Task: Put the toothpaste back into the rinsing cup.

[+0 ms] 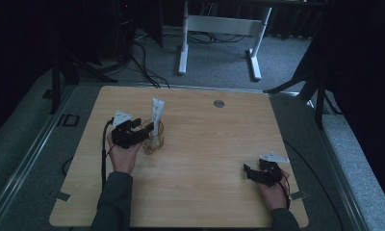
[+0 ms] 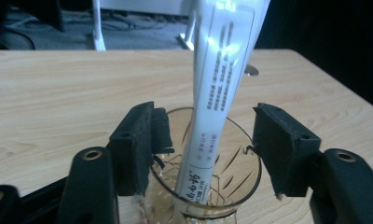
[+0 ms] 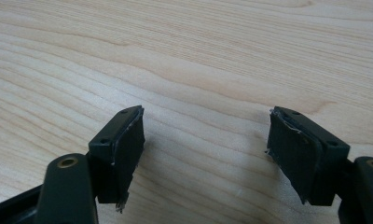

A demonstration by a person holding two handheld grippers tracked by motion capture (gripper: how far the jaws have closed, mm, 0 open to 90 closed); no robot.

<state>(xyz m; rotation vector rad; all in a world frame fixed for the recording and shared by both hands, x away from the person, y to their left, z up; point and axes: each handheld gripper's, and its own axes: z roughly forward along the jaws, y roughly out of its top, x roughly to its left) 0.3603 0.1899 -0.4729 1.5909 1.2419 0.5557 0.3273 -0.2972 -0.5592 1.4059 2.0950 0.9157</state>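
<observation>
Left gripper (image 2: 205,154) stands wide open, jaws on either side of the clear ribbed glass cup (image 2: 208,191), pads clear of the rim and not pressing it. Long white printed sachet (image 2: 219,84) stands inside the cup, leaning against the rim, top end well above the glass; dark print runs down its face. In the high view the cup (image 1: 152,139) sits on the left part of the light wood bench (image 1: 205,144), with the sachet (image 1: 156,114) sticking up out of it and the left gripper (image 1: 145,133) just beside it, held by the left hand (image 1: 123,156). Right gripper (image 1: 247,171) rests near the bench's right front corner, well apart from the cup, held by the right hand (image 1: 273,192). Right gripper view shows its jaws spread wide with bare wood grain between them. Small round grey grommet (image 1: 219,103) sits in the far part of the bench. White-legged desk frame (image 1: 219,38) stands on the grey carpet beyond.
</observation>
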